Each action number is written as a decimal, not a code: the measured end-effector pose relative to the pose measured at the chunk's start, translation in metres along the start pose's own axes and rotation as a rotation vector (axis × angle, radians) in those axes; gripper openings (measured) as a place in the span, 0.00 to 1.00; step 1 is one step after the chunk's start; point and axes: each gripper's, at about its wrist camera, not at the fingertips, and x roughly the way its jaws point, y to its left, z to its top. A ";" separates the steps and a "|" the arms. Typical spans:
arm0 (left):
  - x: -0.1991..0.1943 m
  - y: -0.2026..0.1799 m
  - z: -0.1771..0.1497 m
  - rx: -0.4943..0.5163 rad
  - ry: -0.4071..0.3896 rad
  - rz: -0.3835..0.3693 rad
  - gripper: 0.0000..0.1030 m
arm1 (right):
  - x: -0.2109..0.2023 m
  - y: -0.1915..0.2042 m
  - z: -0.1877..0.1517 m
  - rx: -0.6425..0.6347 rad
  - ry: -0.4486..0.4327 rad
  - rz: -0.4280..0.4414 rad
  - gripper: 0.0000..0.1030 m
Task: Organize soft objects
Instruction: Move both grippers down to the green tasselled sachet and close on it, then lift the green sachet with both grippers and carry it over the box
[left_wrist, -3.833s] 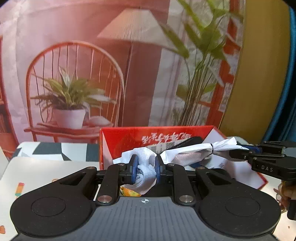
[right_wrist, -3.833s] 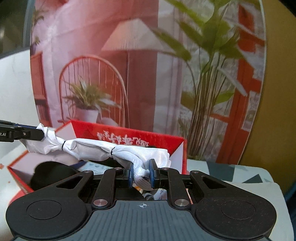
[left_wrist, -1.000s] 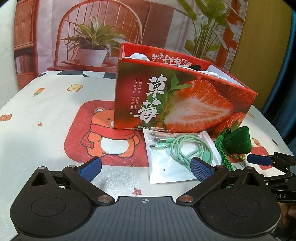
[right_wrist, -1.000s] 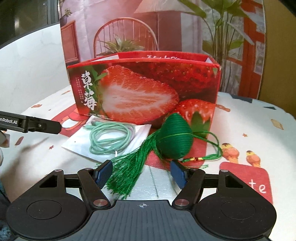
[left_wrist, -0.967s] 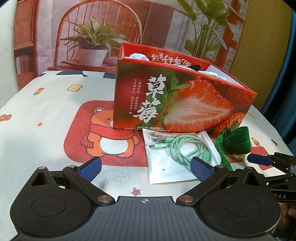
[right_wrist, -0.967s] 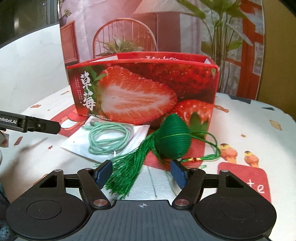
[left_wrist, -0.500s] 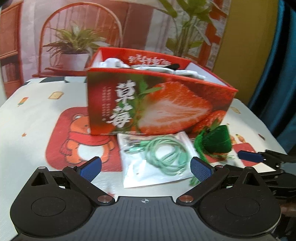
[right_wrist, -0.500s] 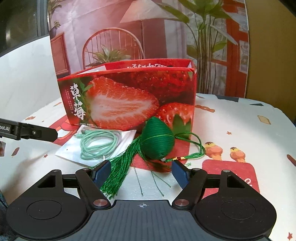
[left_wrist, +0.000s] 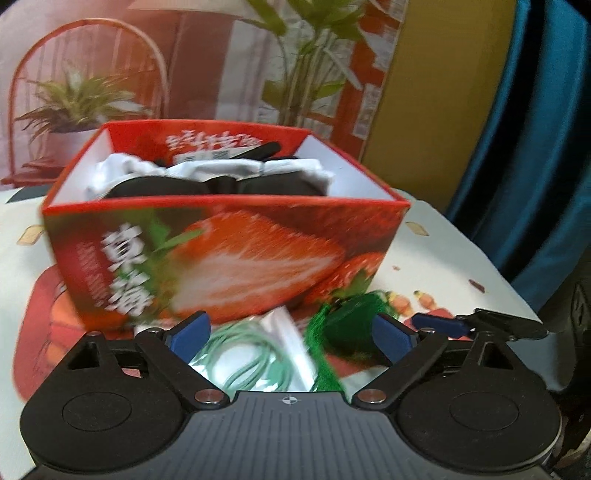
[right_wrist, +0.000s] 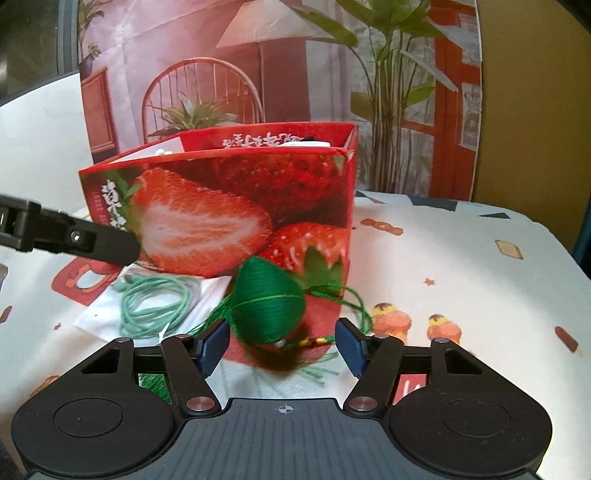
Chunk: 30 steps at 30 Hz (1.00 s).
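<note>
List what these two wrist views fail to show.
- Strawberry box contents: both views, walls hide what lies under the white cloth.
- Box lettering: left view, blurred.
- Green tassel ornament: right view, tassel end hidden behind the right gripper.
- Bagged green cable: left view, cut off by the left gripper.

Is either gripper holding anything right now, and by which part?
Nothing is held. The right gripper is closing around the green sachet; pads not yet touching. The left gripper is closing, empty.
</note>
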 end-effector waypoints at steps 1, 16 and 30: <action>0.005 -0.003 0.002 0.002 0.003 -0.011 0.89 | 0.002 -0.002 0.001 -0.001 0.003 0.002 0.56; 0.070 -0.009 0.015 -0.061 0.116 -0.187 0.60 | 0.031 0.001 0.005 -0.047 0.050 0.077 0.43; 0.075 -0.003 0.018 -0.104 0.114 -0.275 0.41 | 0.033 0.006 0.015 -0.058 0.044 0.075 0.37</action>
